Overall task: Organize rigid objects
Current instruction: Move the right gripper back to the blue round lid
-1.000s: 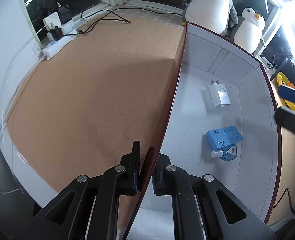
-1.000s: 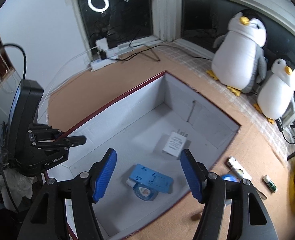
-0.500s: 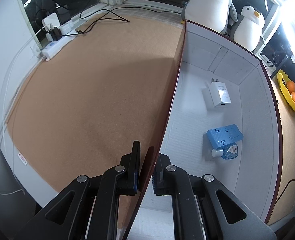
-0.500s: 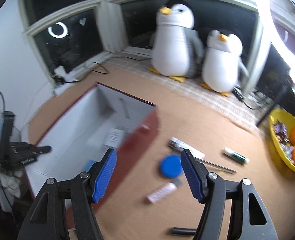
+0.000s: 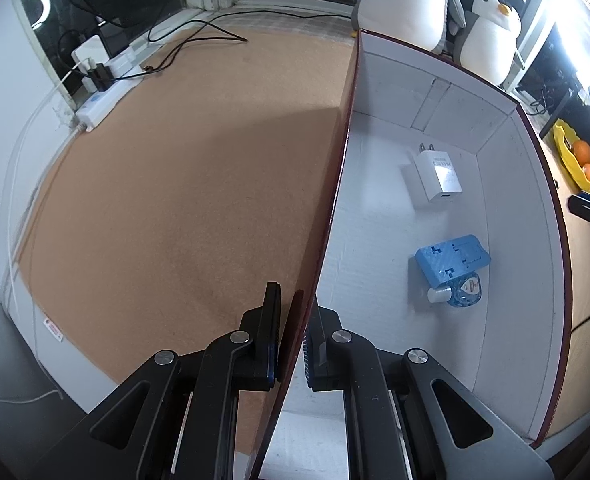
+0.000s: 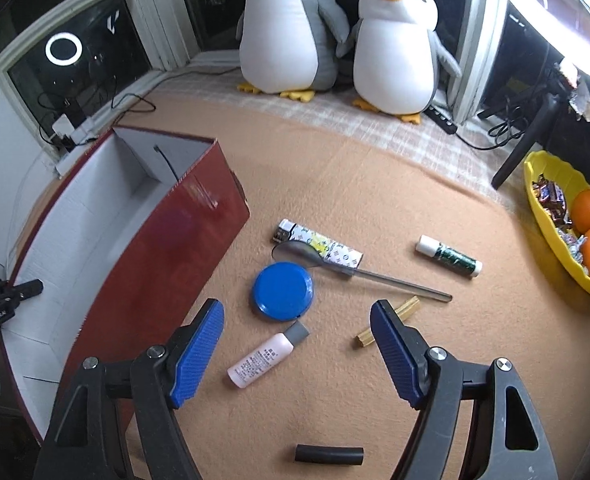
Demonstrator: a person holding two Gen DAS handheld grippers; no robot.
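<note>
My left gripper [image 5: 291,332] is shut on the near wall of a dark red box [image 5: 337,184] with a white inside. In it lie a white charger [image 5: 438,176], a blue plastic block [image 5: 453,259] and a small clear bottle [image 5: 461,293]. My right gripper [image 6: 297,354] is open and empty above the cork mat. Below it lie a pink tube [image 6: 267,356], a blue round lid [image 6: 283,292], a spoon [image 6: 355,270], a patterned lighter [image 6: 321,243], a green tube [image 6: 449,256], a wooden stick [image 6: 389,322] and a black cylinder [image 6: 329,455]. The box [image 6: 167,248] stands to their left.
Two plush penguins [image 6: 337,40] stand at the back by the window. A yellow tray [image 6: 567,232] with oranges and sweets sits at the right. A power strip [image 5: 107,96] with cables lies at the far left. A black tripod leg [image 6: 523,144] stands at the back right.
My right gripper has swung from over the box to the right, above the loose items on the mat. My left gripper has kept its hold on the box wall.
</note>
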